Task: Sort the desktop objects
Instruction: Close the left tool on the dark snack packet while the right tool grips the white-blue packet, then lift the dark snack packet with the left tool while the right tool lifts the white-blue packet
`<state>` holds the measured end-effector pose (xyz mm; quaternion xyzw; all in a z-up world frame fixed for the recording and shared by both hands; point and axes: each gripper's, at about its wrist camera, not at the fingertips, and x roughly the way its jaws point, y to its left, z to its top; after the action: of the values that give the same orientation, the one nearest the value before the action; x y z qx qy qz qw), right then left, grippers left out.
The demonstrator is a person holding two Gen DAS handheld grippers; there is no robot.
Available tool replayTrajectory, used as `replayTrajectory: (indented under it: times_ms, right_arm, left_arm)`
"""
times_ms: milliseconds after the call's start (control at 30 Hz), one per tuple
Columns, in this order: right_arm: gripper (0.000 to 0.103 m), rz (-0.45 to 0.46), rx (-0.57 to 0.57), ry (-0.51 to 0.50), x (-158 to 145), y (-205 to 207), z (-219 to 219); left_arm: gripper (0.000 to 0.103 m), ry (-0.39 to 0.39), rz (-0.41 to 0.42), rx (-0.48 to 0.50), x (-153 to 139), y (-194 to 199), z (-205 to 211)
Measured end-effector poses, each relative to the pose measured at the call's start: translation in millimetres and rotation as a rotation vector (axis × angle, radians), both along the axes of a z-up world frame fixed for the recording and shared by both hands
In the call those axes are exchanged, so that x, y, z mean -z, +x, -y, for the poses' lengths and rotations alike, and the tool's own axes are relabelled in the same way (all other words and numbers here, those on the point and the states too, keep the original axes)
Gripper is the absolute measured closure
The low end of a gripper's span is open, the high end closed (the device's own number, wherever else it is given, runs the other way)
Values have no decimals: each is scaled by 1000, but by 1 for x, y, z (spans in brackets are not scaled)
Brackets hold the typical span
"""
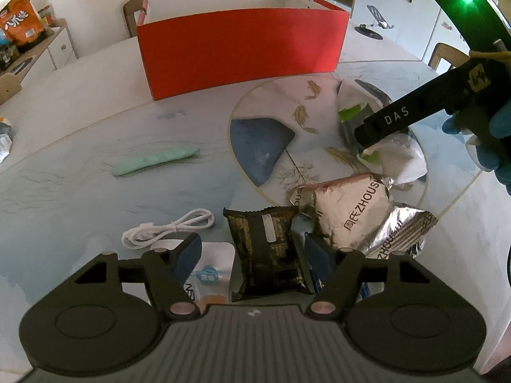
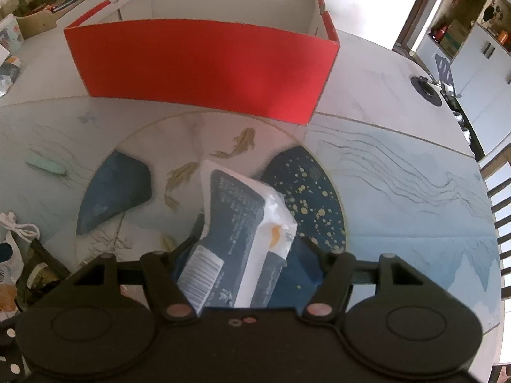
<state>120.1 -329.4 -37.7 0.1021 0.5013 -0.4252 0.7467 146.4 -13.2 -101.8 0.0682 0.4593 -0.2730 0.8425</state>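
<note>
My left gripper (image 1: 255, 252) hangs low over the table, open. A dark brown snack packet with gold print (image 1: 268, 252) lies between its fingers, and the left pad stands clear of it. My right gripper (image 2: 249, 252) is shut on a dark blue and white packet with a barcode (image 2: 236, 223), held above the painted disc. The left wrist view shows that packet (image 1: 351, 108) at the right, with a black finger (image 1: 386, 121) of the right gripper across it and a blue-gloved hand (image 1: 498, 134) behind. The open red box (image 1: 242, 51) (image 2: 204, 67) stands at the far side.
Crumpled silver foil packets (image 1: 361, 214) lie right of the brown packet. A coiled white cable (image 1: 169, 228), a mint-green strip (image 1: 153, 161) and a white pouch (image 1: 210, 271) lie to the left. A phone stand (image 1: 373, 24) stands beyond the box. Chairs ring the round table (image 2: 399, 191).
</note>
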Motion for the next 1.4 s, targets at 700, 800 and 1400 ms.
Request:
replayTrajectory:
  times_ms: [700,800,1400]
  right_arm:
    - [64,12,-19,27,2,-9,3]
    - [70,17,-29,23,-1,-12,3]
    - [85,27,-54,-24,-23,-15,-3]
  left_arm:
    - [61,-30,-41,-21,4,7,2]
    - [65,-40,-46,-28,3,8,2]
    - [71,-67,-38,-58,-10,12,-3]
